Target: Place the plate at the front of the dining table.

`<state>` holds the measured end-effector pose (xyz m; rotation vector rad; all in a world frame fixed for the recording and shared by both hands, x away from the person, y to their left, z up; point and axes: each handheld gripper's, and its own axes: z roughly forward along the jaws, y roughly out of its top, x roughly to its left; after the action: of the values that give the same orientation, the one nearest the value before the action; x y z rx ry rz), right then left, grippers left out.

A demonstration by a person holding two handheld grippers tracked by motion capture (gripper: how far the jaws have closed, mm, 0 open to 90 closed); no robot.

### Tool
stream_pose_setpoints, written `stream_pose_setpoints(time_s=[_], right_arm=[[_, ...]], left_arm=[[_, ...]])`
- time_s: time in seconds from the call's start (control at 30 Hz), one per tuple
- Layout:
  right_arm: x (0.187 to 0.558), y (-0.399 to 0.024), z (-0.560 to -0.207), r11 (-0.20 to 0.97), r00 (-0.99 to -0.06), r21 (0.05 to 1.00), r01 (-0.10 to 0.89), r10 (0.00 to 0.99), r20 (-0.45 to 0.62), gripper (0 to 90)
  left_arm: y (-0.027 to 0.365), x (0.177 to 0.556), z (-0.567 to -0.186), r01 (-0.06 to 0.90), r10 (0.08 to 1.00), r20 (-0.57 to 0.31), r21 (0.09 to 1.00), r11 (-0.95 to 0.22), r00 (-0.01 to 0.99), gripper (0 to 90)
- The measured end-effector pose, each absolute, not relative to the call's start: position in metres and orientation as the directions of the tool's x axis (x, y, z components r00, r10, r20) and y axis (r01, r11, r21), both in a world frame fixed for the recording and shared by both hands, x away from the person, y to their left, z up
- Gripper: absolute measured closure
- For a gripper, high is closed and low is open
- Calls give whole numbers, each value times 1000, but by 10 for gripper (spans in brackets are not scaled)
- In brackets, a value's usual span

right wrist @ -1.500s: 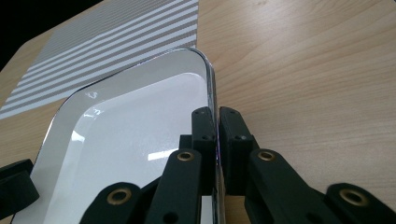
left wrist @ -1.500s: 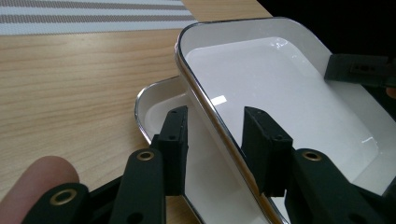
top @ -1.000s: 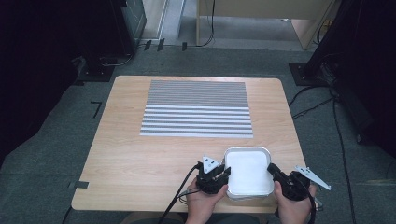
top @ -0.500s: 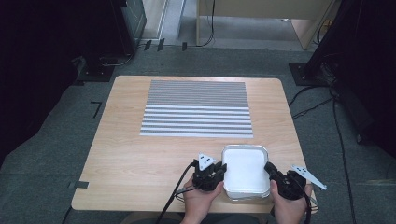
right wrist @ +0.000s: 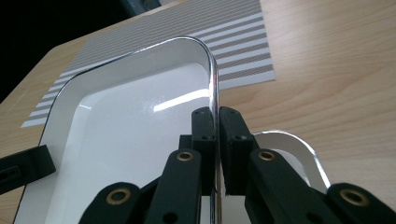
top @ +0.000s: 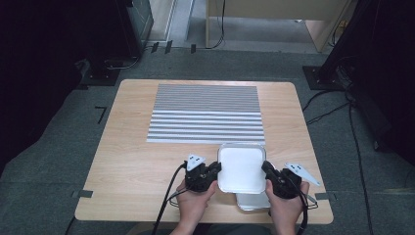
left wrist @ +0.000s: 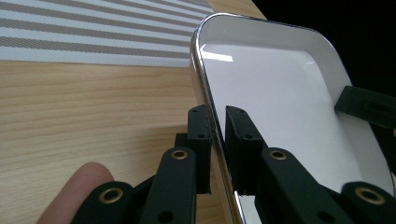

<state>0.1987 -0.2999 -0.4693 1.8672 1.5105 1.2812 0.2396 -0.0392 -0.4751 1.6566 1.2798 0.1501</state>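
Left tool (top: 211, 171) with jaws just closing onto the left rim of the white tray (top: 241, 168), right tool (top: 268, 172) clamped on its right rim, tray lifted above a second tray (top: 252, 200) at the tabletop's (top: 132, 156) near edge, striped mat (top: 205, 112) just beyond.

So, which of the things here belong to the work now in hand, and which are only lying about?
In the work:
- upper white tray, held by its rim on both sides
- left hand-held gripper
- right hand-held gripper
- second tray, lying under the first

Only lying about:
- striped mat on the table
- cables on the floor
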Motion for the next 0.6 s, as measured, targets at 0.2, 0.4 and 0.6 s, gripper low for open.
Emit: stream_pose_setpoints(time_s=[0.2, 0.4, 0.6], right_arm=[[208, -276, -467, -289, -42, 797, 531, 930, 365, 865], [220, -256, -466, -270, -69, 797, 541, 930, 362, 863], [231, -242, -464, -262, -88, 796, 546, 927, 365, 863]], left_arm=[[-18, 246, -476, 656, 810, -433, 751, 81, 396, 836], [1, 253, -475, 653, 821, -436, 750, 104, 369, 846], [12, 258, -473, 645, 830, -427, 756, 111, 357, 850]])
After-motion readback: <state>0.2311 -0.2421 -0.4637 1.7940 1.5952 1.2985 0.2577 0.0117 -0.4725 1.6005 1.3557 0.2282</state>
